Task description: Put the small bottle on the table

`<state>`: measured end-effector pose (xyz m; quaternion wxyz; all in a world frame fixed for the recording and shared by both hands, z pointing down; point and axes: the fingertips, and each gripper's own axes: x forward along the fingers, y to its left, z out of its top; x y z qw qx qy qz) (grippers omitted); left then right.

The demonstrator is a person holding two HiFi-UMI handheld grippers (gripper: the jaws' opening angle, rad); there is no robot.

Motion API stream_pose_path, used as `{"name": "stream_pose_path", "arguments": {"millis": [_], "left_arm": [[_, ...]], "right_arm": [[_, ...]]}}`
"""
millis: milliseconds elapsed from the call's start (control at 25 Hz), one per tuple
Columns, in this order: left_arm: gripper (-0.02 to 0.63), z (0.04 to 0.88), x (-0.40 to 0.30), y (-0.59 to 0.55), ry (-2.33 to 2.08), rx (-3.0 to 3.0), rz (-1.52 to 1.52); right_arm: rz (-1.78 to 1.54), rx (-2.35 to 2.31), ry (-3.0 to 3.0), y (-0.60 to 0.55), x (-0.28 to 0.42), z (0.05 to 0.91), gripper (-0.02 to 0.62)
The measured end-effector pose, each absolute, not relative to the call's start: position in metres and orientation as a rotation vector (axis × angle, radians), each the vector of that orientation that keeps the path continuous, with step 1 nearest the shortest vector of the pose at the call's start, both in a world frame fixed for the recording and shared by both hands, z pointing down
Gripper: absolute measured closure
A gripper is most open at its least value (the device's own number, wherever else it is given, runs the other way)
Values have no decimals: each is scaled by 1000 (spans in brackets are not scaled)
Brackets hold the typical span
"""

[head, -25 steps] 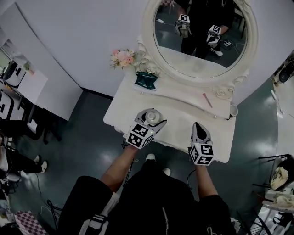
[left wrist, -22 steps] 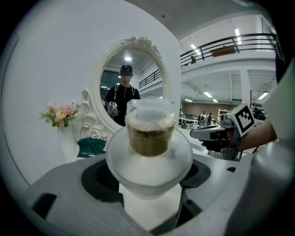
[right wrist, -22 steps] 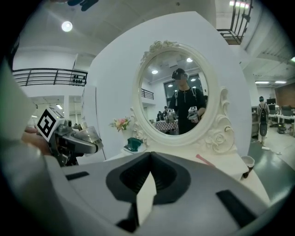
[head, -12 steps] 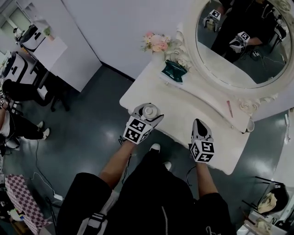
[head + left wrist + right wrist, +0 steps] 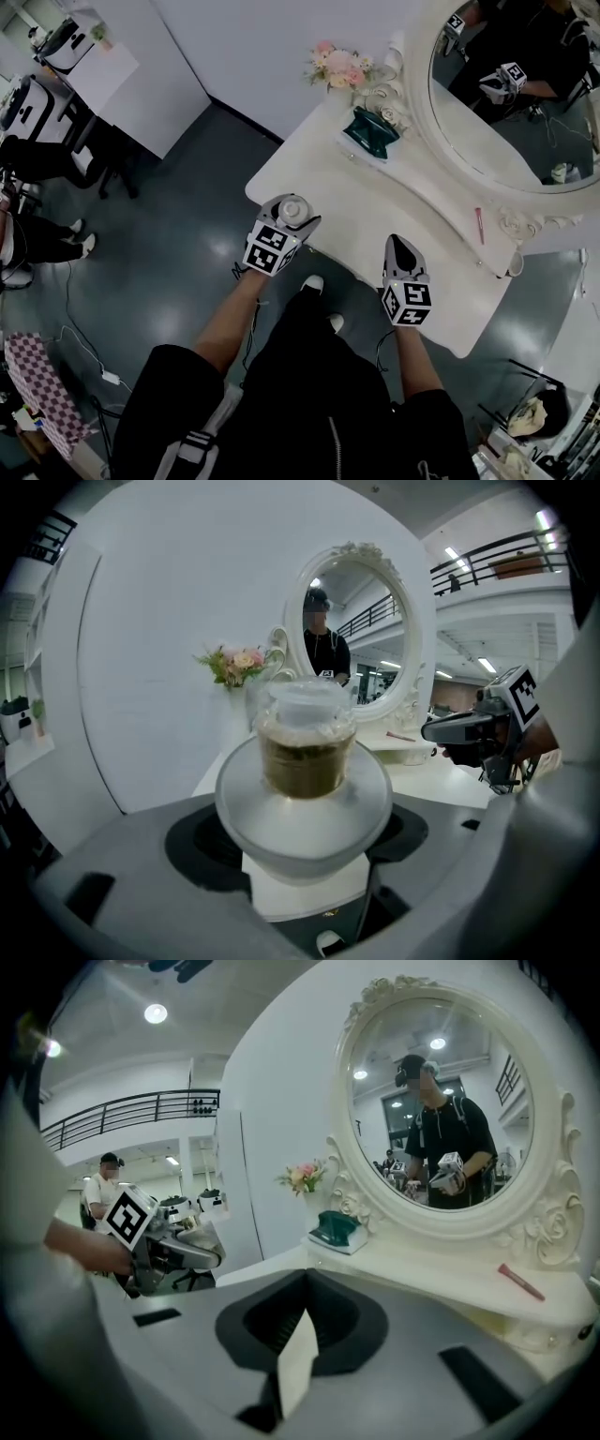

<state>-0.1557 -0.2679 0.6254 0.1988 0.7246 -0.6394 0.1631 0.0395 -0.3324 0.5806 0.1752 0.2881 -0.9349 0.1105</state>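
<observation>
The small bottle (image 5: 292, 207) has a clear body with brownish contents, a white cap and a wide white flared collar (image 5: 305, 799). My left gripper (image 5: 286, 219) is shut on it and holds it upright, just above the front left edge of the white dressing table (image 5: 361, 202). In the left gripper view the bottle (image 5: 305, 747) fills the space between the jaws. My right gripper (image 5: 401, 251) hovers over the table's front edge to the right, shut and empty. In the right gripper view its jaws (image 5: 300, 1335) meet with nothing between them.
An oval white-framed mirror (image 5: 525, 103) stands at the back of the table. A green box (image 5: 373, 129) and a pink flower bunch (image 5: 339, 64) are at the back left. A pink pen (image 5: 481, 225) and a cup (image 5: 514, 264) are at the right. Seated people are far left.
The head view has swung, so the table now sits further right and turned. Both grippers keep their places at the table's front edge, the left one still holding the bottle.
</observation>
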Motion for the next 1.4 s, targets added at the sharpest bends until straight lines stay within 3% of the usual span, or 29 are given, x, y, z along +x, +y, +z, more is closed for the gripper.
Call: {"name": "stream_pose_path", "arguments": {"millis": [1400], "left_arm": [[267,794,-261,-409,-1694,1829,656]], "right_arm": [[445,960,-2437,-391,35,647,594]]}}
